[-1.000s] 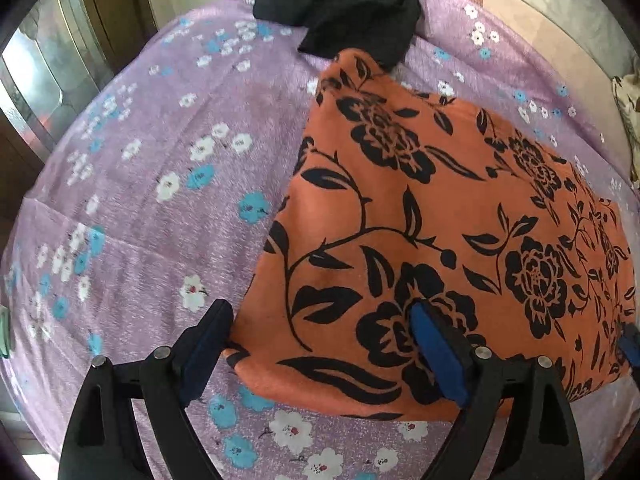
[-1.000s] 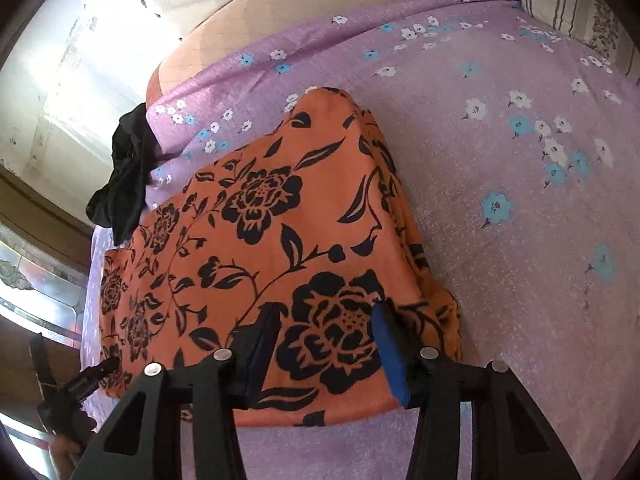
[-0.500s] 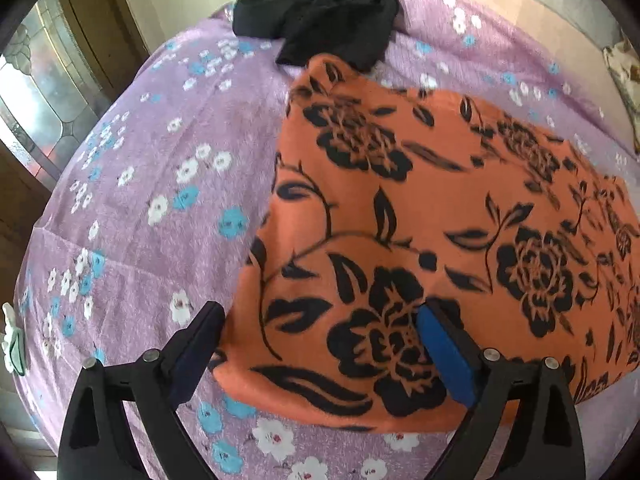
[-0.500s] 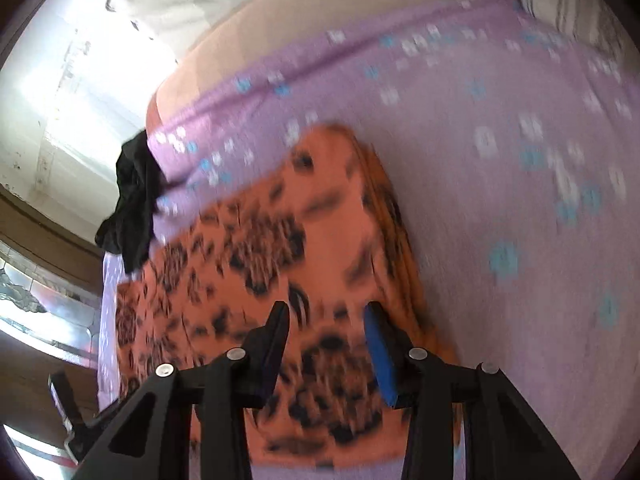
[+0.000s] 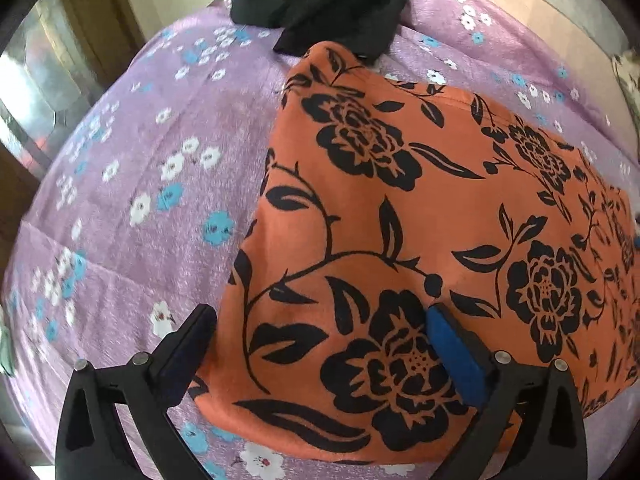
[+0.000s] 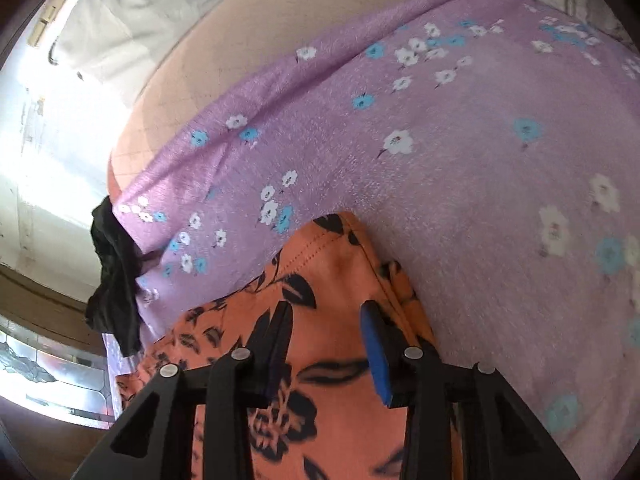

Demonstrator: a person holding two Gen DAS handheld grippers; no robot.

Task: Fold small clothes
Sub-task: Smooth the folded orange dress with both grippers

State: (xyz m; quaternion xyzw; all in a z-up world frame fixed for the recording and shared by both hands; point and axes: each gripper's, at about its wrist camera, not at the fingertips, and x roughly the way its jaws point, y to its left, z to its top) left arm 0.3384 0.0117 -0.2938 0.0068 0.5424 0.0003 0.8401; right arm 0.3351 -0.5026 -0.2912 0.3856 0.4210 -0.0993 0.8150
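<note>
Our left gripper [image 5: 320, 344] hangs over the near corner of the orange floral garment [image 5: 400, 220], its jaws spread wide and having just been opening, one finger over the purple flowered bedspread [image 5: 140, 160] beside the cloth's left edge and the blue-padded one above the print; the corner lies between them but we see no pad pressing on it. Compared with a second ago that corner looks flatter and the left view has barely shifted, which we read as a release after laying the fold down. Our right gripper [image 6: 326, 340] has travelled along the garment toward its far end: where it stood over a large black rose, it now sits near the stitched hem, with much more bedspread ahead of it. Its jaws stand partly apart and have just been closing, orange cloth beneath and between them; the view is blurred, so we cannot say for sure whether the pads already touch the fabric, though no pinch is evident. The garment lies spread on the bed, a black garment [image 5: 320, 4] bunched just past its far corner. We judge the next fold to be starting from the right-hand end.
</note>
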